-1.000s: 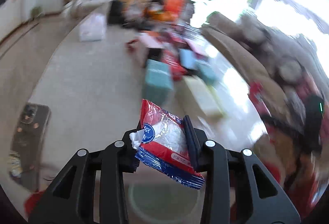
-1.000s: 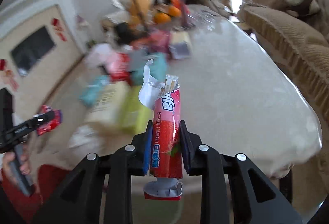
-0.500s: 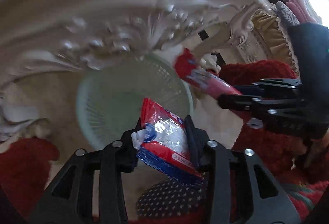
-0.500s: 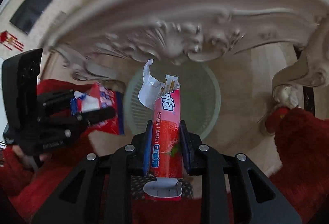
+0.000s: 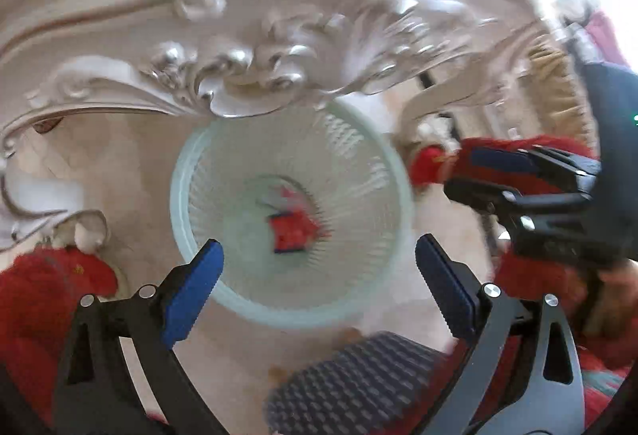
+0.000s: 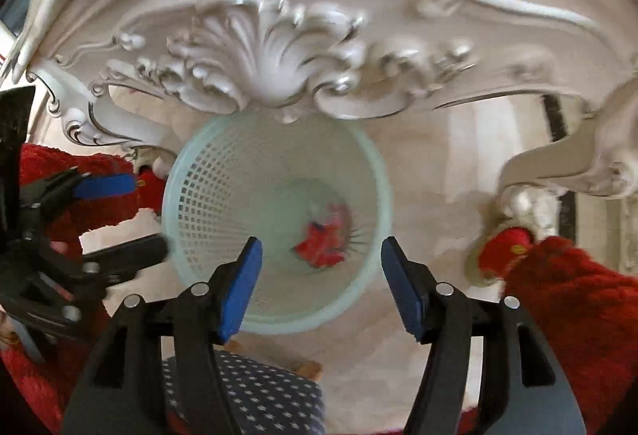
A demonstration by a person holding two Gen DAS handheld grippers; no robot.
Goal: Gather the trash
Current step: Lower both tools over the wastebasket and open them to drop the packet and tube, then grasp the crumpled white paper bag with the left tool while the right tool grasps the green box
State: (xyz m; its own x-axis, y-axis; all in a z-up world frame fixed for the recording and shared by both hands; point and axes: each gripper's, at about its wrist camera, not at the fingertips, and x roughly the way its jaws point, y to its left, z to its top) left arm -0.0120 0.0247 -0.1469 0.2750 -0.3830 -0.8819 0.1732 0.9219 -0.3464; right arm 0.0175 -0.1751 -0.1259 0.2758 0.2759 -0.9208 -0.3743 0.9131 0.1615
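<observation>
A: Jaws first. Left gripper (image 5: 317, 257): jaws opening, blue ribbed pads wide apart, nothing between them. Right gripper (image 6: 321, 267): jaws opening too, narrower gap, nothing between the pads.

B: Trash location?

A: In the basket (image 6: 187, 191), on its bottom. Red foil wrappers (image 6: 323, 241), crumpled, with some blue and white print. Motion blur; I count two red patches in the left wrist view (image 5: 293, 227), but cannot tell them apart cleanly. Long axis and heading: cannot tell.

B: Basket build?

A: One, round, pale green plastic, open lattice wall, smooth rim. Stands on the pale stone-like floor (image 6: 430, 219), directly below both grippers.

B: Surroundings?

A: Carved white table (image 6: 279, 68) apron above the basket rim, glossy scrollwork and a shell motif; curved legs at both sides. Red fuzzy fabric (image 6: 578, 295) on both flanks. Dark blue fabric with white dots (image 6: 255, 391) at the bottom edge.
</observation>
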